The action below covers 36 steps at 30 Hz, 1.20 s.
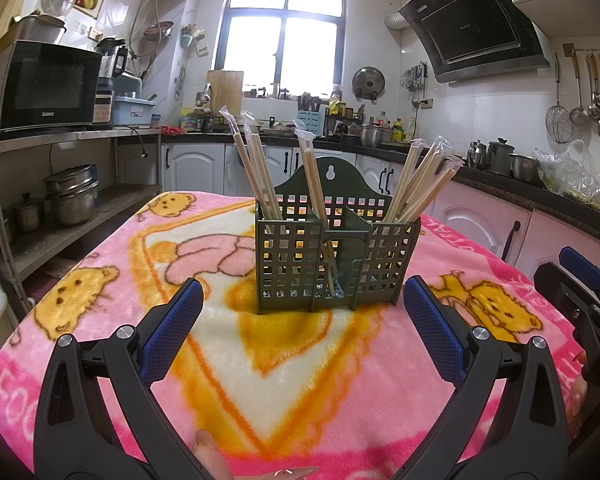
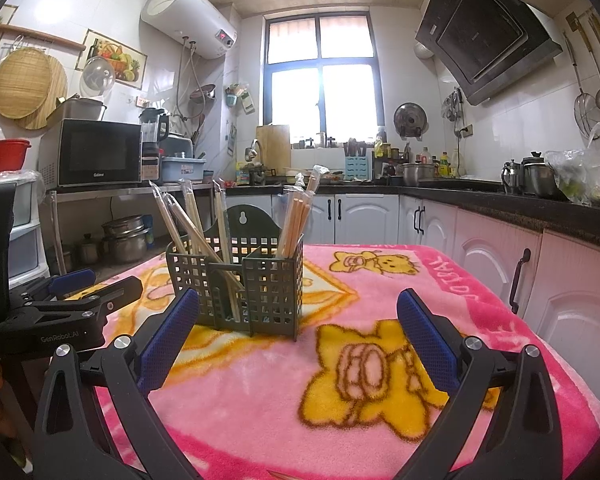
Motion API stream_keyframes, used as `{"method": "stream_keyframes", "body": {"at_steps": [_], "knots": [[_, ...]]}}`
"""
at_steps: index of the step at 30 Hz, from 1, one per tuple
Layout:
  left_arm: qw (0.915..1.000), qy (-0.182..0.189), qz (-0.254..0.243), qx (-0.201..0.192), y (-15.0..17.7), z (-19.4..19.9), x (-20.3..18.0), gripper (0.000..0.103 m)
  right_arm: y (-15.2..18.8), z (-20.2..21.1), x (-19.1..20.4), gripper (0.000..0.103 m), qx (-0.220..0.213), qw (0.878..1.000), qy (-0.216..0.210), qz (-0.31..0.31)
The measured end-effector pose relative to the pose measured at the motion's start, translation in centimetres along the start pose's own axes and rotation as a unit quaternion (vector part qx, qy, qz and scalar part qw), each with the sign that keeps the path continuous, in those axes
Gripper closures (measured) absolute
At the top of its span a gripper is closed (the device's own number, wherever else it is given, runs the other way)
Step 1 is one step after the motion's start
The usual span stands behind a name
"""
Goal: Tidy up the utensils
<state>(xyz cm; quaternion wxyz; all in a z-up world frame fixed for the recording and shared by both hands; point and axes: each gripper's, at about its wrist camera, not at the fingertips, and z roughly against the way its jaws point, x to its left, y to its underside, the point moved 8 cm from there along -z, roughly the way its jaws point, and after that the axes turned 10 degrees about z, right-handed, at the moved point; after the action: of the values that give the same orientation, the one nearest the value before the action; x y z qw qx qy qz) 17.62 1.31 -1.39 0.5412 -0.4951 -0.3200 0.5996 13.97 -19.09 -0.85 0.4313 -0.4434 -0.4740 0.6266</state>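
A dark green lattice utensil holder with three compartments stands upright on the pink bear blanket. Wrapped wooden chopsticks lean in its left, middle and right compartments. My left gripper is open and empty, just in front of the holder. In the right wrist view the holder stands ahead to the left, with chopsticks in it. My right gripper is open and empty, over the blanket. The right gripper shows at the right edge of the left wrist view.
A metal shelf with a microwave and pots stands left of the table. A dark counter with white and pink cabinets runs along the back and right. Ladles hang on the right wall.
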Motion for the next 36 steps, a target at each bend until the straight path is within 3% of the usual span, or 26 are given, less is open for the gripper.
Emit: {"method": "stream_keyframes", "body": {"at_steps": [36], "knots": [[0.9996,-0.008,0.019,0.019,0.19,-0.50,0.52,0.011,0.01,-0.07,-0.25,0.006,0.004,1.000,-0.002,-0.001]]}}
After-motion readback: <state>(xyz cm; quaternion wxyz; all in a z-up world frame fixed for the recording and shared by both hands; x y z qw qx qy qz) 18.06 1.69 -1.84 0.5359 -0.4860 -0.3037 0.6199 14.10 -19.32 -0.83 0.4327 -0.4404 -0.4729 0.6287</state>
